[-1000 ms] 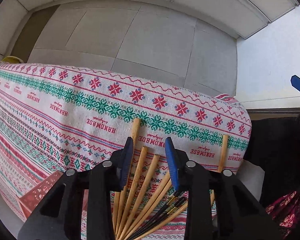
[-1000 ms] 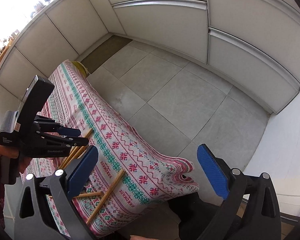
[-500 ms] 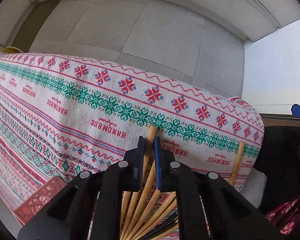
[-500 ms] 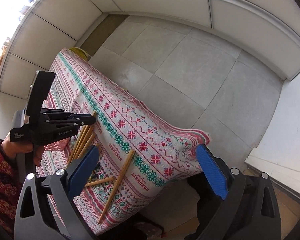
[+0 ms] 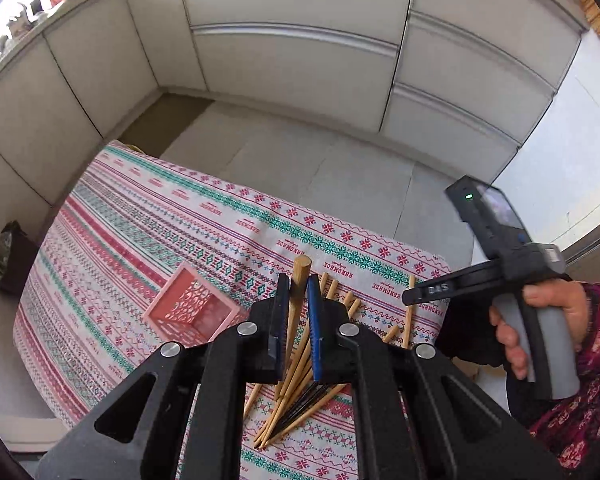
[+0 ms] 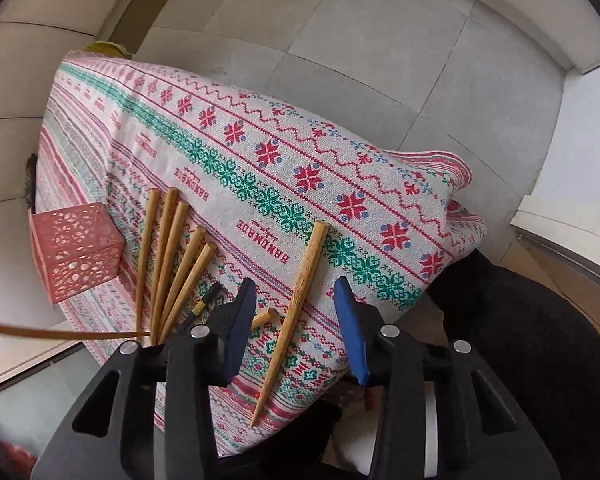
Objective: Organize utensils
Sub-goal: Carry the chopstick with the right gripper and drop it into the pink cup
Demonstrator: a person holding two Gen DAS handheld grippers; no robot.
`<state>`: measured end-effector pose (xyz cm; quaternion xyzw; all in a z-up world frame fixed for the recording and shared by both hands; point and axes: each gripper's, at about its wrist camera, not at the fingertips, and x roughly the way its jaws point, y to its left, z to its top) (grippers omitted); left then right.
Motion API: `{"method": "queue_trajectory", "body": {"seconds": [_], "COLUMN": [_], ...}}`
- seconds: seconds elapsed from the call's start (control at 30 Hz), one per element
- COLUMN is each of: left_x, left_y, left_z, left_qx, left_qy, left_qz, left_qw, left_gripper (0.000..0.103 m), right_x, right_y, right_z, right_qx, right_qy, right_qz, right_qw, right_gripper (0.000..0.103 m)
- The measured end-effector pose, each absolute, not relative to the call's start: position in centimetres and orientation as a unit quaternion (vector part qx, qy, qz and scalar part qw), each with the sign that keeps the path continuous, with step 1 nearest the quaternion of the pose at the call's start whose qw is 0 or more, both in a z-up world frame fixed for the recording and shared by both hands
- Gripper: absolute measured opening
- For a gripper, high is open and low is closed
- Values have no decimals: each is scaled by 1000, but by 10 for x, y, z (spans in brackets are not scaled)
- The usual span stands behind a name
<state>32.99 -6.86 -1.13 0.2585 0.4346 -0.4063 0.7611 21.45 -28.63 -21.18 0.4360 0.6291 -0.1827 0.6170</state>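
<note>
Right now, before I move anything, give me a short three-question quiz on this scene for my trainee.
1. True or false: the left tool is shut on a wooden chopstick.
2. Pick one: the latticed basket on the table is A) pink, B) blue, C) black.
3. Short answer: which word is printed over and over on the tablecloth?

Key: 1 true. 2 A. 3 HANDMADE.
</note>
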Motion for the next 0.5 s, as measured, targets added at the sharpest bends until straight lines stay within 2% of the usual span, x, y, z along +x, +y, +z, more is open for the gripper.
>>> {"method": "queue_trajectory", "body": {"seconds": [0.03, 0.1, 0.13, 0.17, 0.37, 0.5], "left_x": [323, 309, 304, 300, 293, 285], "left_y": [-77, -68, -61, -54, -24, -15], "left_z": [-30, -24, -17, -9, 18, 30], "left_qx": [254, 241, 235, 228, 144, 95], "left_qy": [425, 411, 403, 397, 368, 356], "left_qz": [-406, -409, -409, -409, -390, -368], "left_qw": [768, 778, 784, 790, 832, 854], "left_gripper": [8, 8, 7, 7, 7, 7], "right_x": [219, 225, 228, 231, 225, 215], "right_y": [-283, -281, -279, -275, -249, -226], "right_z": [-218, -228, -225, -229, -219, -170], "right_qx": [437, 439, 435, 433, 426, 390], "right_qy": [637, 647, 639, 643, 611, 565], "right_qz": [-192, -219, -232, -229, -220, -185], "right_qw": [605, 584, 591, 588, 631, 703], "right_gripper": [32, 24, 11, 9, 8, 8]}}
